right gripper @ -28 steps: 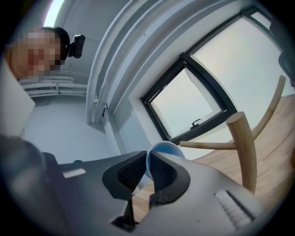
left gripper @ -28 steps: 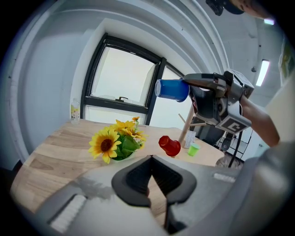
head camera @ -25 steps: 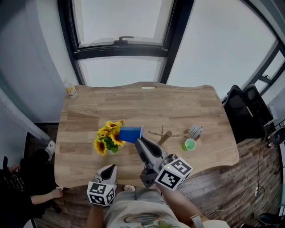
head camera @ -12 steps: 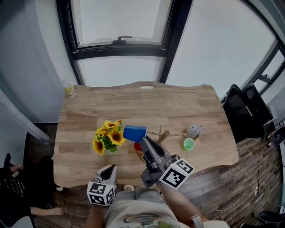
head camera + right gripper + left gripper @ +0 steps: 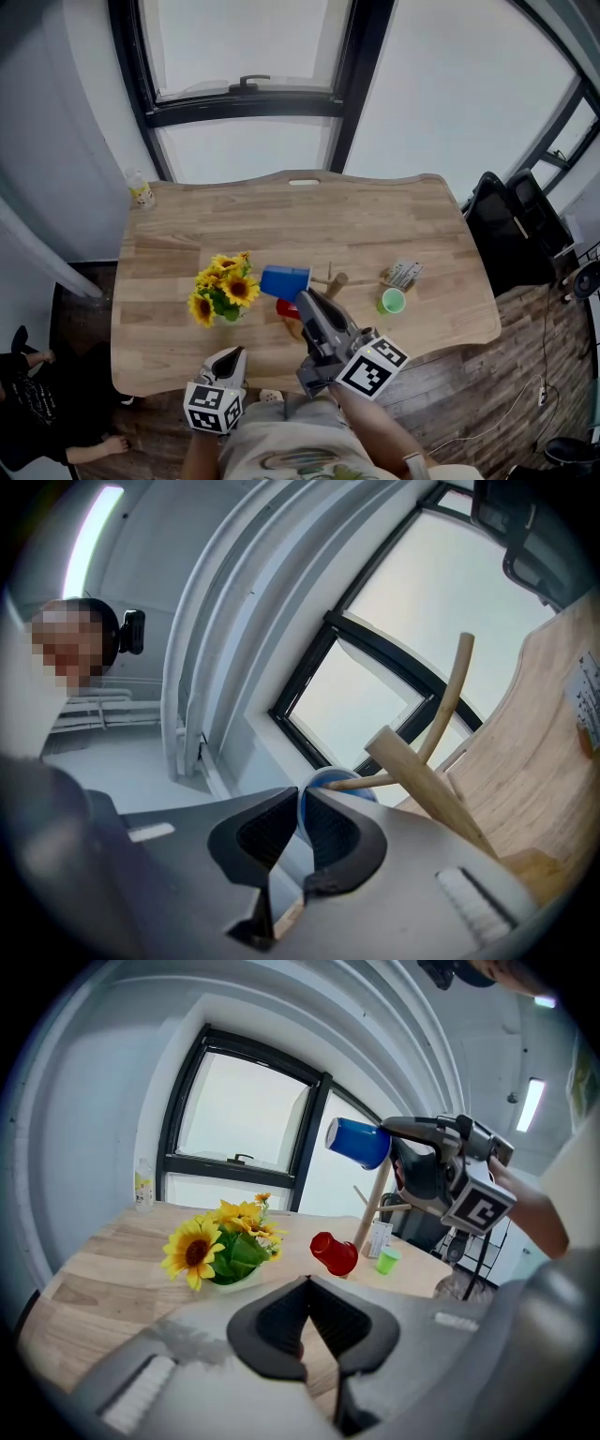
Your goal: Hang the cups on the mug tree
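Now our right gripper (image 5: pixel 302 298) holds the blue cup (image 5: pixel 284 280) aloft, fingers (image 5: pixel 342 836) clamped on its rim, mouth at a peg (image 5: pixel 366 781) of the tree (image 5: pixel 336 281). Our left gripper (image 5: pixel 234 356) sits at the table (image 5: pixel 187 253) edge, fingers closed, empty.

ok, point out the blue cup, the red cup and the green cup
blue cup (image 5: pixel 283 282), head view, on its side wall.
red cup (image 5: pixel 334 1253), left gripper view, on its side wall.
green cup (image 5: pixel 393 301), head view, on its open mouth.

No legible text: bottle (image 5: pixel 142 193) label, card (image 5: pixel 403 275) print too small.
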`<state>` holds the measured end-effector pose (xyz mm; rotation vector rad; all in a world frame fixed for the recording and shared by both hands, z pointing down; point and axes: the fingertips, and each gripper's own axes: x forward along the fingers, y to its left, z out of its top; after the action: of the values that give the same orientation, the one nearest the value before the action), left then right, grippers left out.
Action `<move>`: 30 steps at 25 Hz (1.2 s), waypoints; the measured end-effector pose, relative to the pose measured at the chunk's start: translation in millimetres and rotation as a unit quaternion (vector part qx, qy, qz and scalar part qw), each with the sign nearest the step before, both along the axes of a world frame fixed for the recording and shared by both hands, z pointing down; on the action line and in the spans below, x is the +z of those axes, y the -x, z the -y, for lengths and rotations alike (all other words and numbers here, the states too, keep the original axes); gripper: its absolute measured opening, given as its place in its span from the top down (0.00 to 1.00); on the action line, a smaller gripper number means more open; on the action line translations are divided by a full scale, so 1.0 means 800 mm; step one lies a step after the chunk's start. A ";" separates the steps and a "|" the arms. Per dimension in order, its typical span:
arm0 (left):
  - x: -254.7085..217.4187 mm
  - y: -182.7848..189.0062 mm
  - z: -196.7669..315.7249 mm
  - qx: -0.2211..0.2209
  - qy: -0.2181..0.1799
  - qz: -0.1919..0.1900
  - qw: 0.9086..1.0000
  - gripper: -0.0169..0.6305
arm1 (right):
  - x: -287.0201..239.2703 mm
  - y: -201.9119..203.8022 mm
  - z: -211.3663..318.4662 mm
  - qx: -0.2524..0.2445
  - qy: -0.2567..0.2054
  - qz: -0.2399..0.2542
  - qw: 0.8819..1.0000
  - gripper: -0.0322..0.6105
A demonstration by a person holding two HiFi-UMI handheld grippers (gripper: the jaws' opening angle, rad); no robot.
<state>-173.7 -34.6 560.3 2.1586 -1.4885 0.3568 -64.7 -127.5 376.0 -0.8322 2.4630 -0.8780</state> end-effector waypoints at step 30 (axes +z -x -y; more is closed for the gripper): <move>-0.009 -0.017 -0.016 0.006 -0.003 0.011 1.000 0.97 | 0.032 -0.038 -0.008 0.033 0.031 -0.064 0.997 0.90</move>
<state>-159.7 -21.8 552.9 2.1758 -1.4909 0.3811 -34.4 -121.0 401.3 -1.0139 2.5129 -0.9077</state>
